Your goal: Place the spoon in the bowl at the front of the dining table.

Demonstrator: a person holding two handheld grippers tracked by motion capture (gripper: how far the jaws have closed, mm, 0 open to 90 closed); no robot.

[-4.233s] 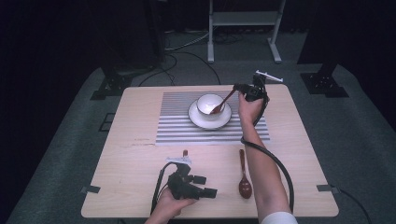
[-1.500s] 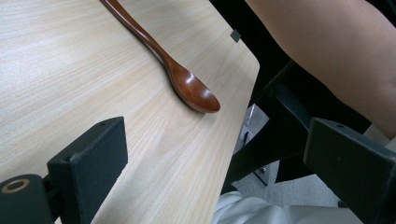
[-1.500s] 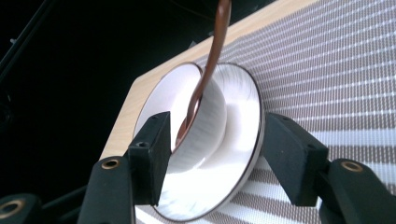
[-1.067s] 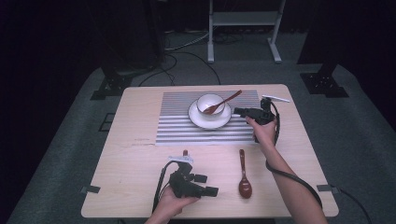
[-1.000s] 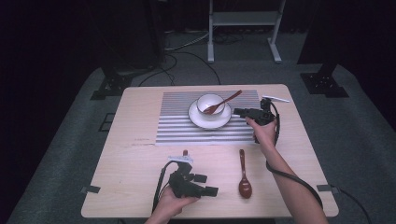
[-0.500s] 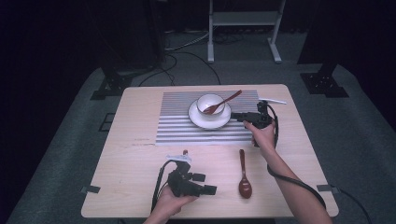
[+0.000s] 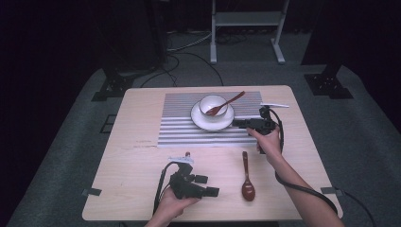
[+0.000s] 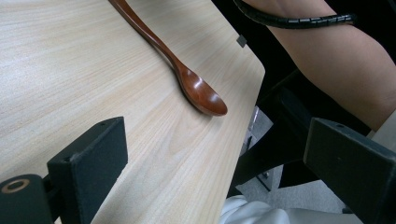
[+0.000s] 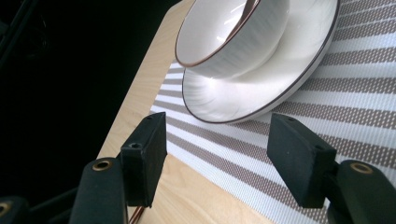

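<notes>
right gripper [image 7: 238,123] | let go of spoon [image 7: 225,104], left in bowl [image 7: 213,105] | withdrawn, open

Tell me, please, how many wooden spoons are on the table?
2. One spoon in the bowl leans on its rim, handle pointing to the far right. The other spoon on the bare table lies near the front edge, between the two hands.

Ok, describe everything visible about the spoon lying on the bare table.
The wooden spoon is glossy reddish-brown, with a long slim handle and a small oval bowl facing up. It lies flat on the light wood table, handle pointing toward the striped mat, bowl toward the person's edge. Nothing grips it; it lies between the two hands, apart from both grippers.
</notes>
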